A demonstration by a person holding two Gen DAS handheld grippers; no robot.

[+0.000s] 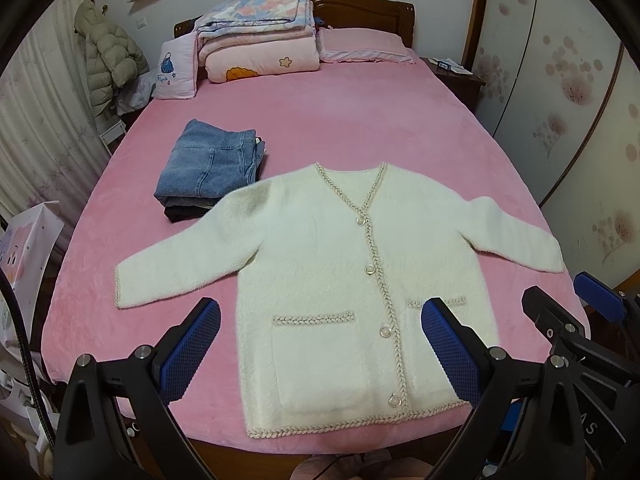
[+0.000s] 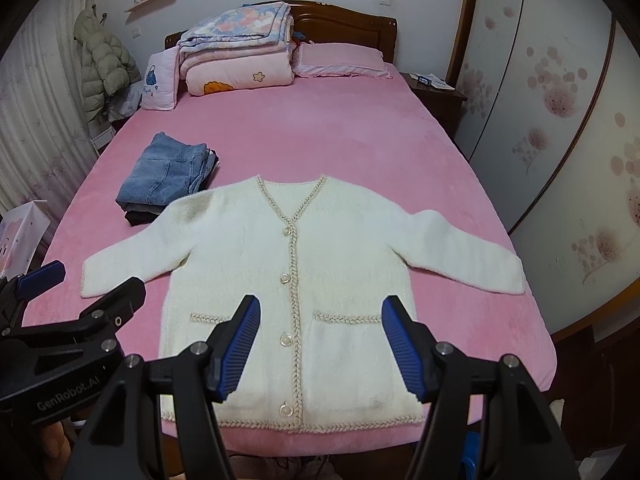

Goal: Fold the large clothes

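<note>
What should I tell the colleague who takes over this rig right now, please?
Left gripper: open, empty, above the near hem.
Right gripper: open, empty, beside the left one.
White cardigan: flat on the pink bed, front up, buttoned, both sleeves spread out, hem at the near edge. No fold made yet.
Folded jeans: stacked on darker folded clothes to the far left, next to the cardigan's sleeve; these look finished.
Left to do: fold in the sleeves and sides, then fold the body, probably setting it with the stack.
</note>
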